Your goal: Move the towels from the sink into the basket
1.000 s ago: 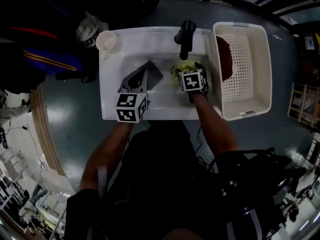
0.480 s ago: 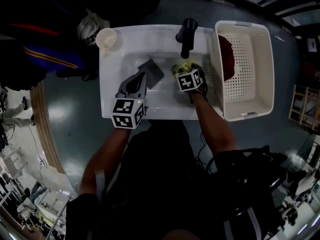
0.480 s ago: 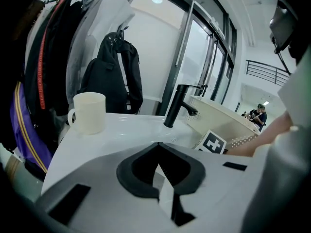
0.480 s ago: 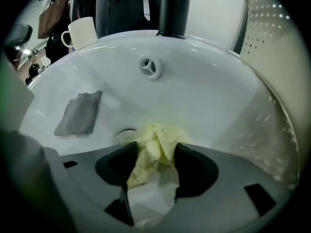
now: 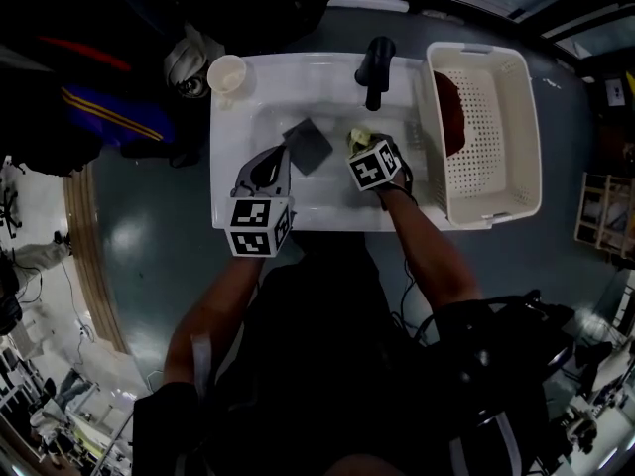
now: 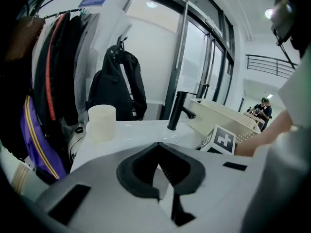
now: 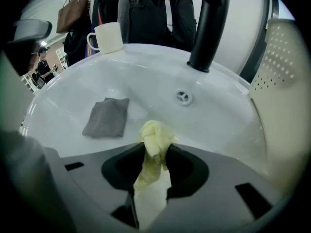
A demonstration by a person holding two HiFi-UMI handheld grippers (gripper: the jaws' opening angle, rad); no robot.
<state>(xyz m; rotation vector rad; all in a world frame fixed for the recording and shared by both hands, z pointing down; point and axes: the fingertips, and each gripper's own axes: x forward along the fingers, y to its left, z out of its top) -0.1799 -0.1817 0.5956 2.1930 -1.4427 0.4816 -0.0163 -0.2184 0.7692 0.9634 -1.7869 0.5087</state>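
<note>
A crumpled yellow towel [image 7: 154, 137] sticks up between the jaws of my right gripper [image 7: 151, 171], which are closing and pinch it over the white sink [image 7: 223, 120]. In the head view the same yellow towel [image 5: 359, 139] shows just ahead of my right gripper [image 5: 367, 152]. A flat grey towel [image 5: 308, 145] lies on the sink floor to the left, also seen in the right gripper view as a grey towel [image 7: 107, 116]. My left gripper [image 5: 270, 167] hovers at the sink's front left, jaws together and empty. The white basket [image 5: 496, 117] stands to the right and holds a dark red towel [image 5: 446, 112].
A black faucet [image 5: 377, 67] rises at the sink's back edge, close behind the yellow towel. A pale cup [image 5: 227, 72] stands on the back left corner of the sink [image 5: 233, 216]. The drain [image 7: 183, 97] lies behind the towel. Bags and coats hang beyond the sink.
My right gripper's jaws have closed onto the yellow towel and bunched it up. My left gripper has drawn back toward me, uncovering the grey towel.
</note>
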